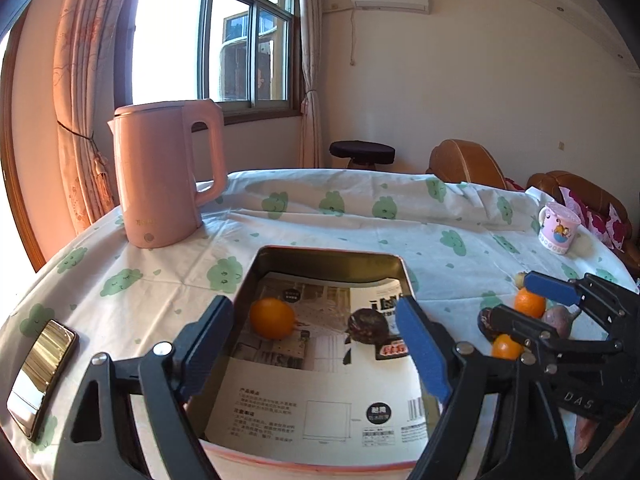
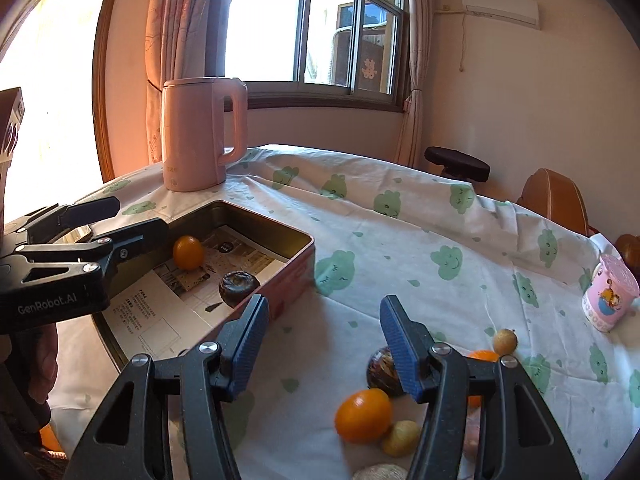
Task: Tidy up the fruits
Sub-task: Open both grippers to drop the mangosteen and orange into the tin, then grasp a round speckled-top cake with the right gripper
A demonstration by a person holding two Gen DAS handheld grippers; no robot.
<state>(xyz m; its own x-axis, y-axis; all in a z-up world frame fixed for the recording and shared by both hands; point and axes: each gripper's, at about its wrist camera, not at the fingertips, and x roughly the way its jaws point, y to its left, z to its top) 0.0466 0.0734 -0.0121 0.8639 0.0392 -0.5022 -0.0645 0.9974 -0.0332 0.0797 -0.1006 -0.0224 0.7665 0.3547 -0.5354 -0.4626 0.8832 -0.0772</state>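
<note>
Both my grippers are spread wide, holding nothing: left gripper (image 1: 316, 344) over the tin (image 1: 256, 268), which has an orange (image 1: 272, 318) and passion fruit (image 1: 368, 326) inside; right gripper (image 2: 320, 344) over loose fruit on the bench (image 2: 400, 240).

Orange (image 1: 272, 318) and dark fruit (image 1: 368, 326) inside tin (image 1: 328, 254).

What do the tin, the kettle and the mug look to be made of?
Tin: likely thin metal, its glossy inner walls mirroring the printed paper lining the bottom; pink outside. Kettle: matte pink shell, probably plastic, with no sharp reflections. Mug: glossy pink with a cartoon print; ceramic or plastic, the view leaves it open.
</note>
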